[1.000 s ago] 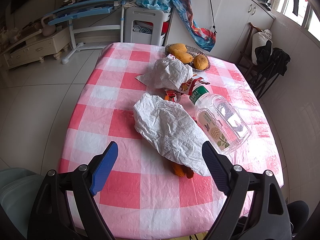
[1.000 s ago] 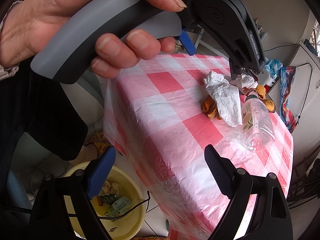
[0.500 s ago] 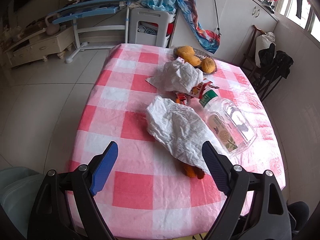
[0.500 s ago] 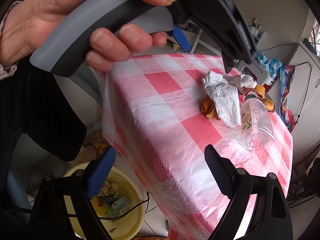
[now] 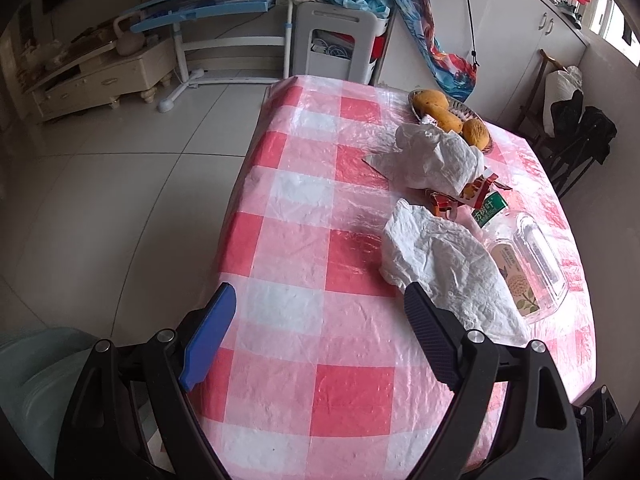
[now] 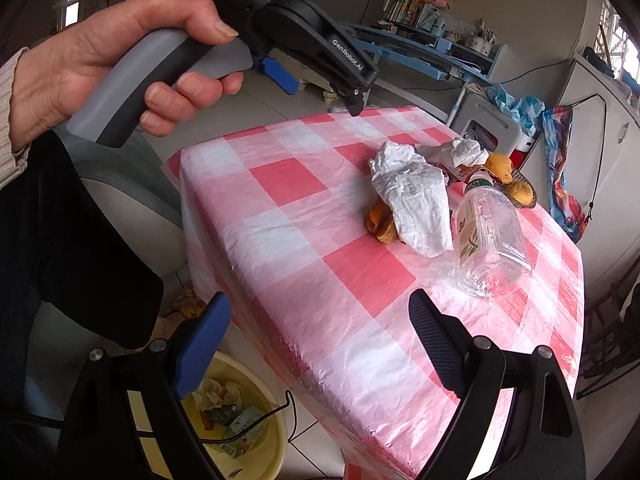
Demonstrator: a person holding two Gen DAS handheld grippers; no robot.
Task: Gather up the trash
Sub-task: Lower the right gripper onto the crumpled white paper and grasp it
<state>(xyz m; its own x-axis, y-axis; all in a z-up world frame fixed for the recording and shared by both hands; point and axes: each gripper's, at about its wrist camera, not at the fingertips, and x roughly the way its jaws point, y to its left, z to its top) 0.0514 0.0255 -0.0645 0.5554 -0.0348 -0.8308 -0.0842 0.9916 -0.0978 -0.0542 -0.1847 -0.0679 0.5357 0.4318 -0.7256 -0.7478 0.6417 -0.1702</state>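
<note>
On the pink checked table lie a crumpled white paper, a clear plastic bottle lying flat, a red snack wrapper and a second crumpled paper. Orange peel pokes out from under the nearer paper. My left gripper is open and empty over the table's near left part, left of the paper. A hand holds the left gripper above the table's far left edge. My right gripper is open and empty over the table's near corner.
A yellow bin with trash in it stands on the floor beside the table, under my right gripper. A basket of mangoes sits at the table's far end. A grey chair stands by the table edge. Cabinets and a folded dark chair line the right.
My left gripper has moved leftward, so the paper and bottle have slid right in its view. In the right wrist view the hand with it has risen and swung away. Both stay open.
</note>
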